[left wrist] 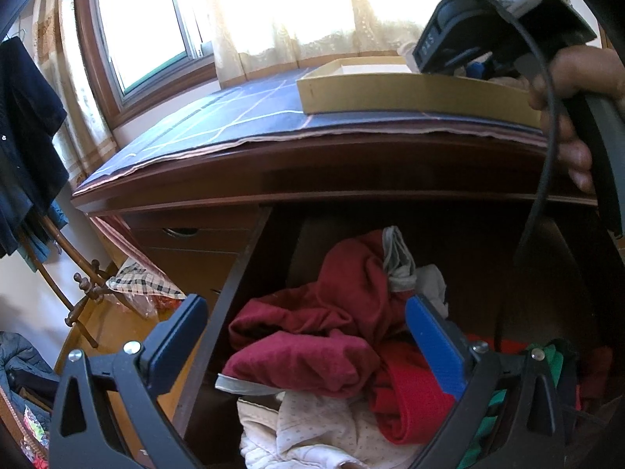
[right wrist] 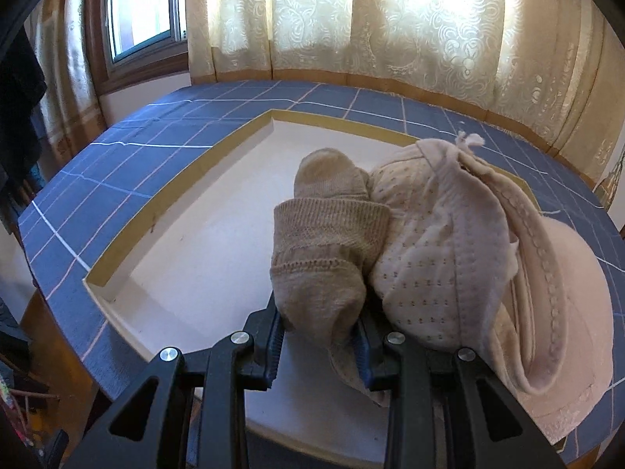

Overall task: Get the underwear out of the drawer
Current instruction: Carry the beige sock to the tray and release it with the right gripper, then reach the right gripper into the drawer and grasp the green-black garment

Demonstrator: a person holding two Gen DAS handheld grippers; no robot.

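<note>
In the left wrist view the drawer (left wrist: 238,273) stands pulled out, full of crumpled clothes: dark red underwear (left wrist: 312,336), a bright red piece (left wrist: 414,398), a white dotted piece (left wrist: 312,430) and a green one (left wrist: 488,430). My left gripper (left wrist: 308,332) hangs open above the pile, touching nothing. In the right wrist view my right gripper (right wrist: 320,336) is shut on a rolled beige sock bundle (right wrist: 328,242), held over the white floor of a shallow wooden tray (right wrist: 164,211). A cream dotted undergarment (right wrist: 449,258) lies in the tray, just right of the bundle.
The tray (left wrist: 390,93) stands on a blue checked cloth (right wrist: 117,148) on the dresser top, with curtains and a window behind. A person's hand (left wrist: 574,90) holds the right gripper's handle at the upper right. A coat stand (left wrist: 86,293) and dark clothes hang at the left.
</note>
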